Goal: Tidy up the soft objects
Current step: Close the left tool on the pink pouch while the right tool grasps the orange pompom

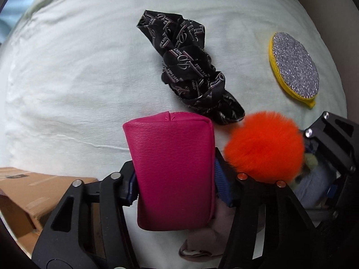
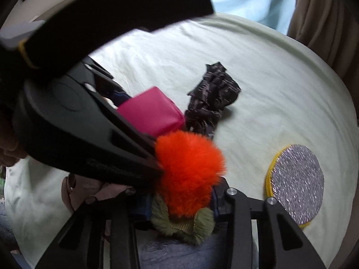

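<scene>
1. Pink pouch (image 1: pixel 174 170): leather-like, soft-sided, prob light; sides give but it keeps its boxy shape. Left gripper (image 1: pixel 175 179) is clamped on its long sides, blue pads (image 1: pixel 221 179) pressing on it. Hold looks sound, mid-body; smooth skin could slip if squeezed weakly.
2. Orange pompom (image 2: pixel 188 174): v. fluffy, near weightless, compresses to nothing. Right gripper (image 2: pixel 179 201) is closed on it low down, by the green furry bit (image 2: pixel 181 224) under the orange. Best to grip at the core, not the fur tips.
3. Both items sit close together, pompom just beside pouch, near the edge of the bed sheet (image 1: pixel 78 78).
4. Black printed scarf (image 1: pixel 188 67): limp, crumpled, lies past the pouch. Needs pinch at a bunched fold.
5. Glitter round pad w/ yellow rim (image 1: pixel 295 69): flat, stiffer, well apart to the right.
6. Surface: pale wrinkled sheet, soft, yields under press. Cardboard box (image 1: pixel 24 192) at left; brown curtain (image 2: pixel 325 22) behind.
</scene>
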### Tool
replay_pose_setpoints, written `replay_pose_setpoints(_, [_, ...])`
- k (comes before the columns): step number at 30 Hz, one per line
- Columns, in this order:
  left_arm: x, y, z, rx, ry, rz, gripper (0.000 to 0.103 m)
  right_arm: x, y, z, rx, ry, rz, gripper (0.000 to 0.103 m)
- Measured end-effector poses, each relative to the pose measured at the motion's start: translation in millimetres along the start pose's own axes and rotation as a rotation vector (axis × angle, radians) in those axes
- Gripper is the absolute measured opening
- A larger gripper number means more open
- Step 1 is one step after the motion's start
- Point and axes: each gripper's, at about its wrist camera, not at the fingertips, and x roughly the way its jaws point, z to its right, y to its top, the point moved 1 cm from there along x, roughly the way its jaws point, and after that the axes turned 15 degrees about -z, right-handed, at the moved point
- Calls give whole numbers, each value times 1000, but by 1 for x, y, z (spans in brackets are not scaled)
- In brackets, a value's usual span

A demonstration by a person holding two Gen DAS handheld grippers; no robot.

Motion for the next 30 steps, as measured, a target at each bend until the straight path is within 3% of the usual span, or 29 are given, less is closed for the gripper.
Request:
replay_pose_setpoints(7, [-10,-15,-12,-17,-24,15,45,-11,-4,19,133,29,37,34])
replay_pose_setpoints(13, [-46,-26,-18,-44,-44,60,44,-40,0,24,202,22,90,33])
replay_pose_setpoints(16, [-76,-33,-26,-55,-58,94,44,-64,-5,17,227,14,114,33])
replay_pose_setpoints(23, [-159,-82,-23,-92,-84,206,44,-145,1,-1,263,-19,178,33])
replay_pose_setpoints(30, [-229,-132,-51,-157,-118,307,44,-233,18,-42,298,-43,246,33])
